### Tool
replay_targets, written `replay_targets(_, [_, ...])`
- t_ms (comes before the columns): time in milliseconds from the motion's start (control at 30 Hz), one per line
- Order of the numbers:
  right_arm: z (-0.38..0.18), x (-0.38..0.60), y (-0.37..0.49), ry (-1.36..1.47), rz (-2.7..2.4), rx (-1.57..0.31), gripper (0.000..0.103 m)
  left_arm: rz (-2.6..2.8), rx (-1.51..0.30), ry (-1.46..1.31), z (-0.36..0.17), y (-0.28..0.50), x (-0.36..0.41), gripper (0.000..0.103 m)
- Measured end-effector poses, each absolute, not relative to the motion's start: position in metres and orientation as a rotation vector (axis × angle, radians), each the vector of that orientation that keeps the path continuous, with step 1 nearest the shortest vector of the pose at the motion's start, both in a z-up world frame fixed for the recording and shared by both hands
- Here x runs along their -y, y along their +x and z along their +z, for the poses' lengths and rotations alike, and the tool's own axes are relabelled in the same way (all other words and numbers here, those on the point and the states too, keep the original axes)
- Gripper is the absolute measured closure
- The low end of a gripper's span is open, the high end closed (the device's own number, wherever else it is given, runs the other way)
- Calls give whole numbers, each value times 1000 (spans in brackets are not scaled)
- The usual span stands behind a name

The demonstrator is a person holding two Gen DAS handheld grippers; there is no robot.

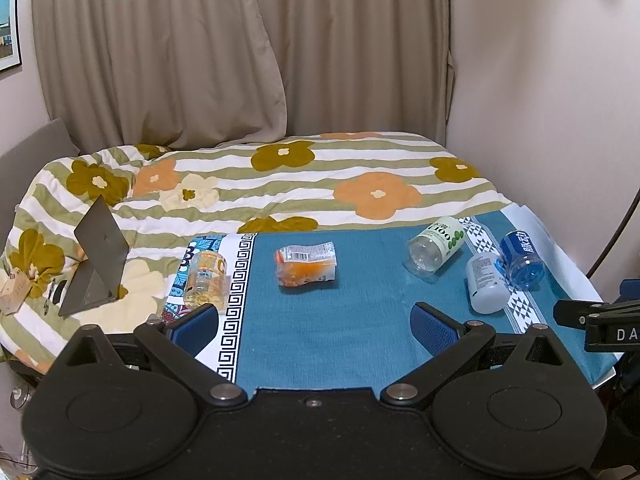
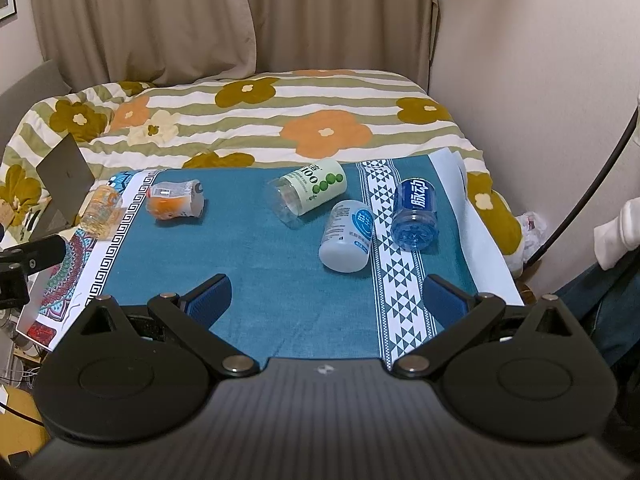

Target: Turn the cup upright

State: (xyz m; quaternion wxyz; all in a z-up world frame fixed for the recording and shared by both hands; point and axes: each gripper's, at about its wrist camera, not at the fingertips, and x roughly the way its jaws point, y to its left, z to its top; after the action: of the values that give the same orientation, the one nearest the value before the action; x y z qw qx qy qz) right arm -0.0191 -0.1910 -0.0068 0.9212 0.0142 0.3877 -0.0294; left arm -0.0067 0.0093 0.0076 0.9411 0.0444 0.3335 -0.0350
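Both the left gripper (image 1: 314,326) and right gripper (image 2: 326,300) are held spread wide, empty, above the teal cloth (image 2: 256,280). Five plastic cups are seen lying on their sides, among them a green-labelled clear cup (image 2: 310,192).

The near centre of the teal cloth (image 2: 256,280) on the worktop lies bare, giving open passage between the left pair of cups and the right cluster. On the right, the green-labelled cup (image 2: 312,192), white cup (image 2: 348,236) and blue cup (image 2: 414,214) lie on their sides close together, the white and blue just beside each other, so little room remains between them. On the left, the orange cup (image 2: 176,200) and yellow-printed cup (image 2: 100,212) lie apart with a clear gap, while an open laptop (image 1: 98,260) on the bed borders the far-left edge.
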Motion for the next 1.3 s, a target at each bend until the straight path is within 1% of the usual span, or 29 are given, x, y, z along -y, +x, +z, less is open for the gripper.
replay_targets(1300, [0,181,-23,36,-48,-799,0,-59,-678,83,10,-16,-8,0])
